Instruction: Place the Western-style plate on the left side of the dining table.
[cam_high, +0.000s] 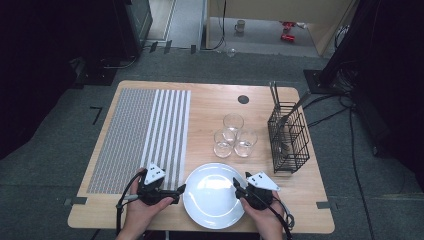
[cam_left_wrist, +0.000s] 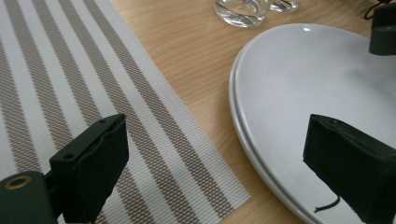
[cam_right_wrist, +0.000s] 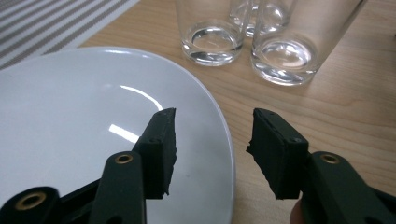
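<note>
A white plate (cam_high: 212, 197) (cam_left_wrist: 303, 93) (cam_right_wrist: 70, 116) lies at the table's near edge, between my two grippers. At its left rim is my left gripper (cam_high: 179, 192) (cam_left_wrist: 215, 154), open wide: one jaw hangs over the striped placemat (cam_high: 140, 135) (cam_left_wrist: 70, 70), the other over the plate. My right gripper (cam_high: 237, 187) (cam_right_wrist: 212, 135) is at the plate's right rim, half open. Its jaws straddle the rim without pressing it, one above the plate and one above the bare wood.
Three empty glasses (cam_high: 233, 135) (cam_right_wrist: 212, 28) stand in a cluster just beyond the plate. A black wire cutlery basket (cam_high: 288, 137) with utensils in it stands at the right. The far jaw of the right gripper (cam_left_wrist: 383, 28) shows across the plate.
</note>
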